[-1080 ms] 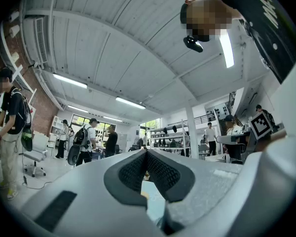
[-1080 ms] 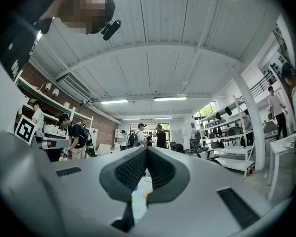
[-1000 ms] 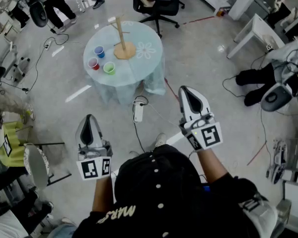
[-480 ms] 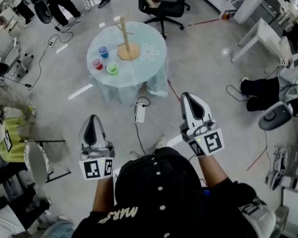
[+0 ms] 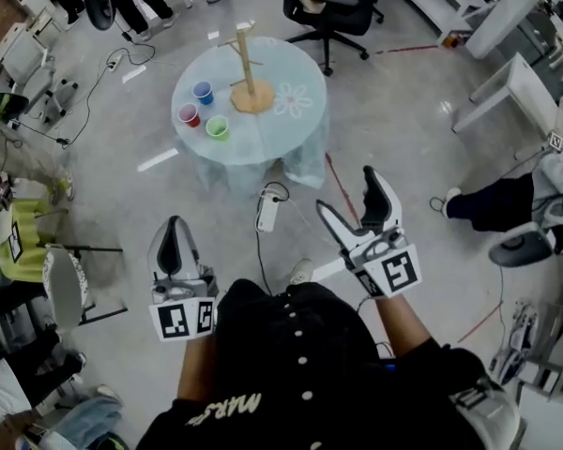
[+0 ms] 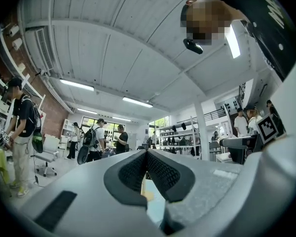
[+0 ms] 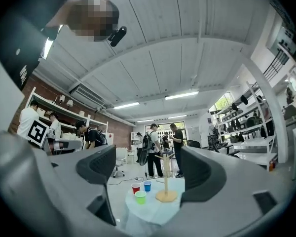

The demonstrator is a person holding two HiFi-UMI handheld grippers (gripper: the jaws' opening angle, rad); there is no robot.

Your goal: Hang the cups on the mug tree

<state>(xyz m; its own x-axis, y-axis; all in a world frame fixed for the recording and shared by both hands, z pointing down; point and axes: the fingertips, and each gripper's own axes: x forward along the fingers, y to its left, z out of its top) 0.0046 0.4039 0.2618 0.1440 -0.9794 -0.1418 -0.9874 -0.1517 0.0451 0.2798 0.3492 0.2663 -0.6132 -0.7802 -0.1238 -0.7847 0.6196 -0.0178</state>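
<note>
Well short of the table (image 5: 291,131), where three cups (image 5: 188,113) stand beside the bare mug tree (image 5: 248,64), we carry the left gripper (image 5: 172,225) clenched on nothing, the right gripper (image 5: 346,190) just opening, empty, seemingly readying a first grab.
</note>
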